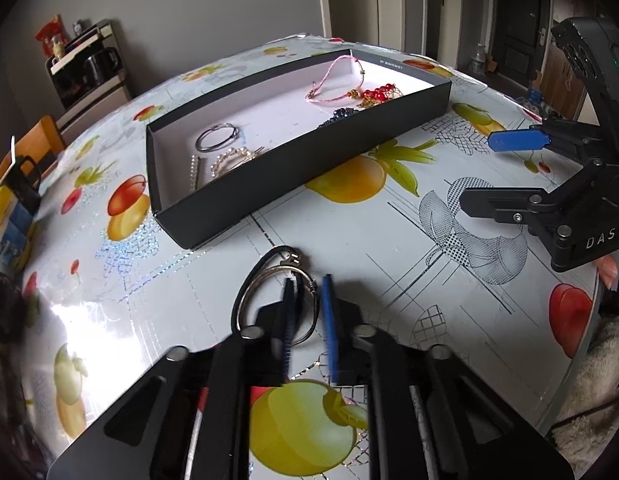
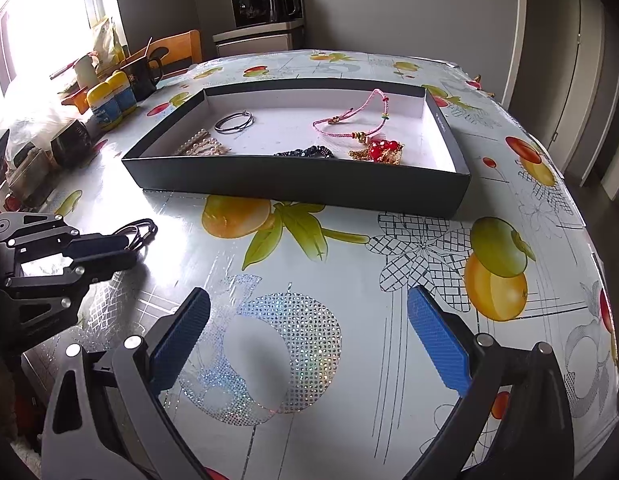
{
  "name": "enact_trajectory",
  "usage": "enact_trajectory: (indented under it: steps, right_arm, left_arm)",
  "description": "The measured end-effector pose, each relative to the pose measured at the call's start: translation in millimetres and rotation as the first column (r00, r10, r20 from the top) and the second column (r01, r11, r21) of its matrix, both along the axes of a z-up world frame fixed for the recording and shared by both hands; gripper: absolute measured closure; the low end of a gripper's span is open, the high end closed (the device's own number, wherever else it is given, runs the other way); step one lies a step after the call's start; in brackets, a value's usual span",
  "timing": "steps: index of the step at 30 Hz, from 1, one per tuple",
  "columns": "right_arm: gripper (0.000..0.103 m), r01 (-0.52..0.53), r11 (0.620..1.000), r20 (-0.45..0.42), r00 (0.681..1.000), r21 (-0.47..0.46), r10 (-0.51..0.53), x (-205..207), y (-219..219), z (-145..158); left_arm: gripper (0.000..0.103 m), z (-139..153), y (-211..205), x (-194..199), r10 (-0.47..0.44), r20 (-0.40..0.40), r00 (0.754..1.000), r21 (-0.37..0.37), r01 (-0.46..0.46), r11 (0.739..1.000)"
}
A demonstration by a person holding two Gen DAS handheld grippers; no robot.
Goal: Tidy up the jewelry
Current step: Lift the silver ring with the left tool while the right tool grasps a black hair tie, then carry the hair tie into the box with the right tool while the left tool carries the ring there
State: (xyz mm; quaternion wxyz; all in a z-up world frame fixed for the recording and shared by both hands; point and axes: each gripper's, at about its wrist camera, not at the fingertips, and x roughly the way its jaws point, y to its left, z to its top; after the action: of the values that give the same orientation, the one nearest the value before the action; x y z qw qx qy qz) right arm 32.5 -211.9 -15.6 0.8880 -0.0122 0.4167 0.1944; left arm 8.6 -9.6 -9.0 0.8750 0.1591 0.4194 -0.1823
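A black tray with a white floor (image 1: pixel 305 164) (image 2: pixel 301 182) sits on the fruit-print table. It holds a silver ring bangle (image 1: pixel 217 137) (image 2: pixel 233 123), pearl hair clips (image 1: pixel 229 160) (image 2: pixel 203 146), a pink cord bracelet (image 1: pixel 337 80) (image 2: pixel 349 118), a red bead piece (image 1: pixel 375 94) (image 2: pixel 383 150) and a dark beaded piece (image 1: pixel 341 114) (image 2: pixel 305 153). My left gripper (image 1: pixel 307 312) (image 2: pixel 125 246) is shut on the rim of a silver bangle with a black cord (image 1: pixel 265 284) (image 2: pixel 139 232), low over the table in front of the tray. My right gripper (image 2: pixel 309 320) (image 1: pixel 481 172) is open and empty, right of it.
Yellow-capped bottles (image 2: pixel 109 98) (image 1: pixel 9 224), a black mug (image 2: pixel 143 74) and clutter stand at the table's left side. A wooden chair (image 2: pixel 177 50) and a cabinet with a coffee machine (image 2: pixel 265 4) are beyond the table.
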Motion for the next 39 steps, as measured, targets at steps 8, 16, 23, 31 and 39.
enact_trajectory:
  steps: [8, 16, 23, 31, 39]
  right_arm:
    - [0.006, -0.015, 1.000, 0.000, 1.000, 0.009, 0.015, -2.1, 2.9, 3.1]
    - [0.006, -0.136, 0.991, -0.009, 0.991, 0.011, 0.136, -6.8, 52.3, 13.5]
    - [0.010, -0.239, 0.971, 0.001, 0.971, -0.008, 0.239, -2.5, 114.6, 16.4]
    - [0.048, -0.218, 0.970, -0.018, 0.976, -0.108, 0.218, 15.3, 145.9, 3.5]
    - [0.091, -0.212, 0.971, -0.002, 0.977, -0.113, 0.214, 12.6, 136.9, 3.0]
  left_arm:
    - [0.098, 16.9, 10.6, -5.3, 0.012, 0.046, 0.999, -0.029, -0.011, 1.000]
    - [0.099, 36.7, 35.8, -8.0, 0.079, 0.114, 0.990, -0.036, -0.075, 0.997]
    - [0.099, 36.5, 63.4, -4.1, 0.141, 0.114, 0.983, -0.065, -0.134, 0.989]
    - [0.099, 40.4, 77.0, -7.7, 0.150, 0.122, 0.981, -0.103, -0.137, 0.985]
    - [0.099, 39.3, 76.9, -6.9, 0.144, 0.122, 0.982, -0.109, -0.131, 0.985]
